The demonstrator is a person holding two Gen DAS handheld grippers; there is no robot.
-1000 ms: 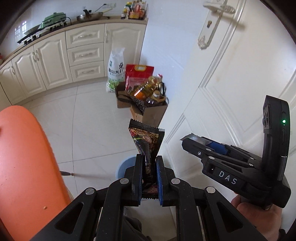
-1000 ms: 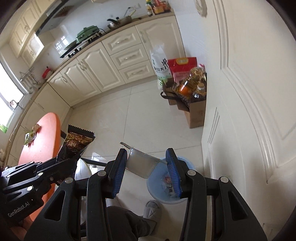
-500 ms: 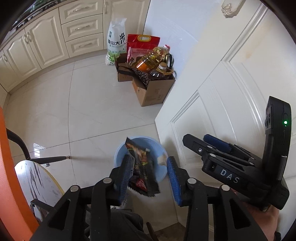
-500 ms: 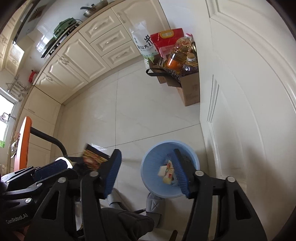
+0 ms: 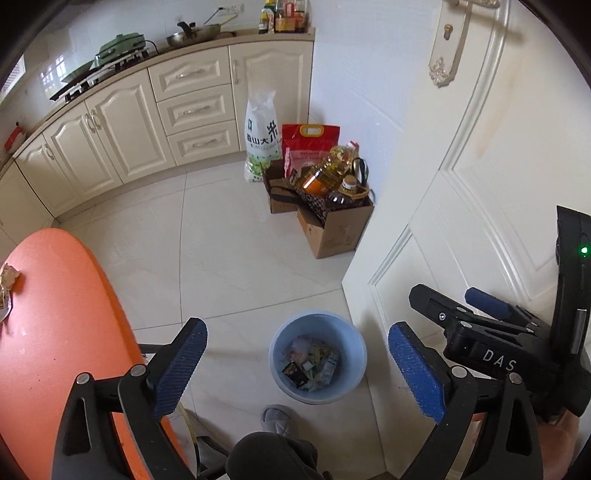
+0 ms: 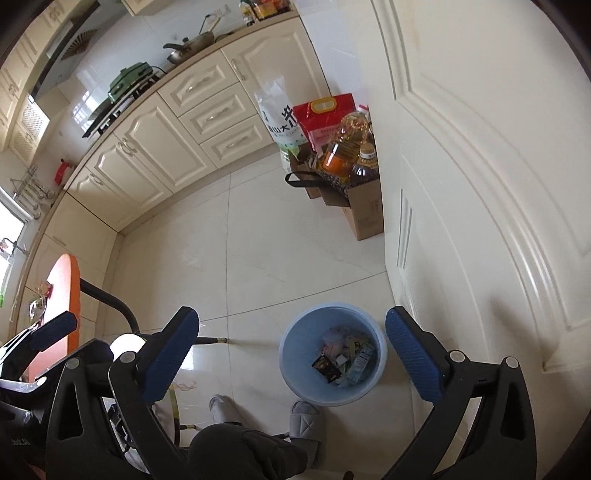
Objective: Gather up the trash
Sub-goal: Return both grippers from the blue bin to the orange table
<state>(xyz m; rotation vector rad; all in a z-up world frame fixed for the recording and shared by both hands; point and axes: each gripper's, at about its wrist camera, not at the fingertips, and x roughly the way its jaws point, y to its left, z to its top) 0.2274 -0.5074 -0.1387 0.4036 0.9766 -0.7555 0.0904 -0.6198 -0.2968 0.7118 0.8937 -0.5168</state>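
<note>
Trash: wrappers and cartons were seen lying in the bin (image 5: 317, 356), among them a dark wrapper (image 5: 294, 372) near its left side; in the right view the same wrapper (image 6: 325, 367) was seen low in the bin (image 6: 332, 352).
More trash: a crumpled scrap (image 5: 8, 275) was seen on the orange counter (image 5: 55, 332), at its far left edge.
Bin: a pale blue round pail was set on the tiled floor (image 5: 221, 258), close to the white door (image 5: 461, 184).
Left gripper (image 5: 295, 369): the jaws were spread wide, nothing was held between them, and the bin was framed in the gap.
Right gripper (image 6: 291, 363): the jaws were likewise spread wide and empty, above the bin; in the left view the right gripper (image 5: 458, 310) was seen from the side, near the door.
Feet: grey slippers (image 6: 304, 419) were seen on the floor just beside the bin.
Box: a cardboard box (image 5: 332, 229) was stood against the wall by the door, with oil bottles (image 5: 325, 170) leaning out of it.
Bags: a white rice bag (image 5: 260, 136) and a red bag (image 5: 308, 144) were propped behind the box.
Cabinets: cream cabinets (image 5: 147, 122) were lined along the far wall, with a wok (image 5: 192, 35) and a green cooker (image 5: 120, 42) on top.
</note>
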